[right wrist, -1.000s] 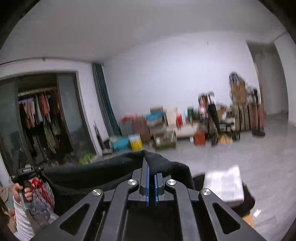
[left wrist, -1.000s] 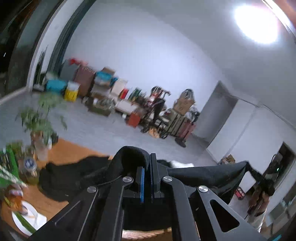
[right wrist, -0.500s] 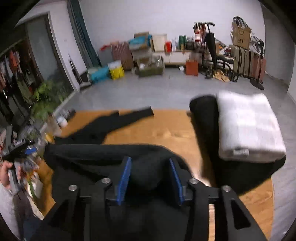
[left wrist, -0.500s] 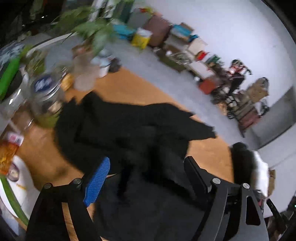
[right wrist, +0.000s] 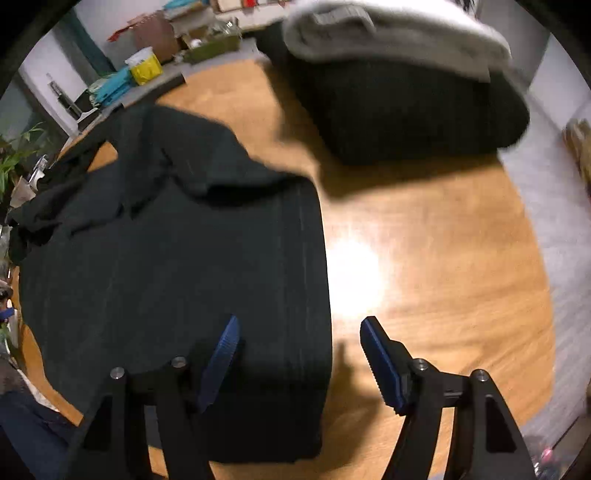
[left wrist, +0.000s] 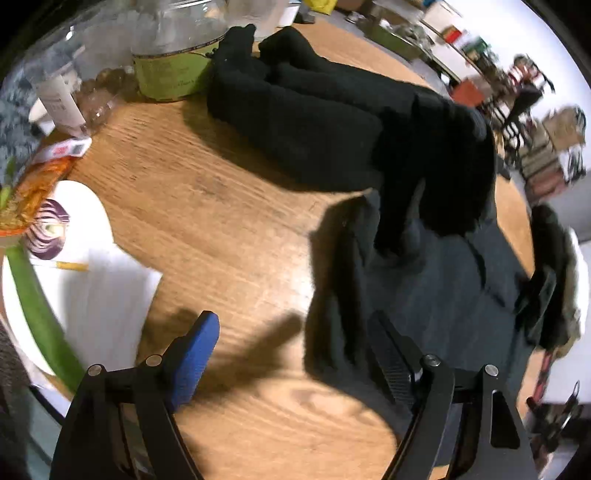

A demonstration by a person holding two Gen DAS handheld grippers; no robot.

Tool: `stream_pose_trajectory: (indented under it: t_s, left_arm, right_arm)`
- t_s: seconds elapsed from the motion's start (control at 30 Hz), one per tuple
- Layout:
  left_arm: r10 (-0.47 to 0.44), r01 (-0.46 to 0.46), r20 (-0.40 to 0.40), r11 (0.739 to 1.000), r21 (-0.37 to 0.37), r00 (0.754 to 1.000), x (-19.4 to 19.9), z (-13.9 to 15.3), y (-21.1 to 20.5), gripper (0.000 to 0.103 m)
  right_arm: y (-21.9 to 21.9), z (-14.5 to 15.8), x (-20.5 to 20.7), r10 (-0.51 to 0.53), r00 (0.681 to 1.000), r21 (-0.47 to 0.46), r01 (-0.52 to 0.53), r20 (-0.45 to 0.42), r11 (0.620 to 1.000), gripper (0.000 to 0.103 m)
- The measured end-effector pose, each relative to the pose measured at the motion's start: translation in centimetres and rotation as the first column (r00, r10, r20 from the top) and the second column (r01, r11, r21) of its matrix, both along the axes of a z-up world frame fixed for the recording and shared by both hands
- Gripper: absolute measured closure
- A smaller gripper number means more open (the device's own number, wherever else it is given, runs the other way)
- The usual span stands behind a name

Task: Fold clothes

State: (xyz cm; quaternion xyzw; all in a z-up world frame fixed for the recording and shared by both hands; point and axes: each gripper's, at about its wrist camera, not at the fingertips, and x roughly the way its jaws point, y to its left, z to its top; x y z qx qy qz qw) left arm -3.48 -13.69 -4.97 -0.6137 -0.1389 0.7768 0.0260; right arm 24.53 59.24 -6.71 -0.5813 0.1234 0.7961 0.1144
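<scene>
While spread wide over bare wood near the tabletop's [left wrist: 229, 206] left edge, left gripper [left wrist: 295, 343] grips nothing, flanked by a white plate [left wrist: 74, 206] with a purple onion half [left wrist: 50, 229] and a green-labelled glass jar [left wrist: 170, 55], writing unreadable. Lies flat mid-table, black knit garment [right wrist: 177, 258], sleeves bunched toward the far edge. Hangs parted over its right hem, right gripper [right wrist: 299, 343], open glossy wood beyond, folded black-and-white stack [right wrist: 406, 92] at the far right corner.

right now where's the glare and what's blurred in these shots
Right wrist view: a bright glare patch on the table, and the white towel on top of the stack is smeared. Left wrist view: no glare, hard gripper shadows on the wood, blur toward the right edge.
</scene>
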Motion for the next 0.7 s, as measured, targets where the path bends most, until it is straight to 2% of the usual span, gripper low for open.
stream_pose_trajectory:
  t_s: [0.07, 0.17, 0.23, 0.27, 0.3, 0.37, 0.47, 0.53, 0.57, 0.6, 0.67, 0.7]
  left_arm:
    - [-0.02, 0.02, -0.012, 1.0, -0.001, 1.0, 1.1, 0.2, -0.1, 0.021]
    - [-0.04, 0.04, 0.011, 0.999, 0.011, 0.999, 2.4, -0.4, -0.1, 0.021]
    - [-0.067, 0.067, 0.041, 0.998, 0.007, 0.997, 3.0, -1.1, 0.3, 0.021]
    - [-0.082, 0.082, 0.055, 0.997, 0.003, 0.995, 3.2, -1.5, 0.5, 0.021]
    - [-0.102, 0.102, 0.065, 0.995, 0.005, 0.993, 3.5, -1.7, 0.9, 0.021]
    - [-0.15, 0.149, 0.077, 0.989, 0.024, 0.986, 3.9, -1.9, 1.9, 0.021]
    - [-0.233, 0.23, 0.073, 0.972, 0.052, 0.97, 4.6, -1.8, 3.7, 0.021]
    - [-0.275, 0.272, 0.073, 0.961, 0.046, 0.959, 4.9, -1.9, 4.8, 0.021]
    - [-0.291, 0.288, 0.078, 0.957, 0.045, 0.954, 5.0, -2.0, 5.2, 0.021]
    - [-0.298, 0.295, 0.084, 0.954, 0.044, 0.951, 5.0, -2.1, 5.5, 0.021]
    - [-0.305, 0.302, 0.09, 0.952, 0.042, 0.948, 5.0, -2.3, 5.8, 0.021]
    - [-0.306, 0.304, 0.091, 0.952, 0.043, 0.948, 5.0, -2.3, 5.9, 0.021]
  right_arm:
    - [0.4, -1.8, 1.3, -0.014, 0.999, -0.012, 0.015, 0.05, 1.0, 0.031]
    - [-0.5, -3.2, 2.5, 0.018, 0.994, 0.004, -0.019, 0.106, 1.0, 0.031]
    - [-0.8, -3.8, 3.1, 0.038, 0.991, -0.063, -0.03, 0.125, 0.998, 0.031]
    - [-1.0, -4.1, 3.4, 0.048, 0.99, -0.096, -0.036, 0.135, 0.995, 0.04]
    - [-1.2, -4.5, 3.6, 0.059, 0.988, -0.129, -0.04, 0.143, 0.991, 0.064]
    - [-1.5, -3.9, 4.0, 0.086, 0.99, -0.189, -0.065, 0.107, 0.98, 0.09]
    - [-1.8, -0.2, 4.7, 0.113, 0.993, -0.227, -0.118, -0.032, 0.967, 0.09]
    - [-1.0, 3.0, 5.6, 0.082, 0.989, -0.305, -0.116, -0.119, 0.945, 0.082]
    - [-0.6, 4.4, 6.1, 0.065, 0.986, -0.325, -0.112, -0.151, 0.939, 0.07]
    - [-0.1, 5.5, 6.5, 0.05, 0.986, -0.312, -0.099, -0.161, 0.945, 0.066]
    - [0.9, 6.9, 7.3, 0.02, 0.988, -0.248, -0.059, -0.155, 0.967, 0.065]
    - [1.3, 6.7, 7.4, 0.007, 0.992, -0.211, -0.034, -0.129, 0.977, 0.053]
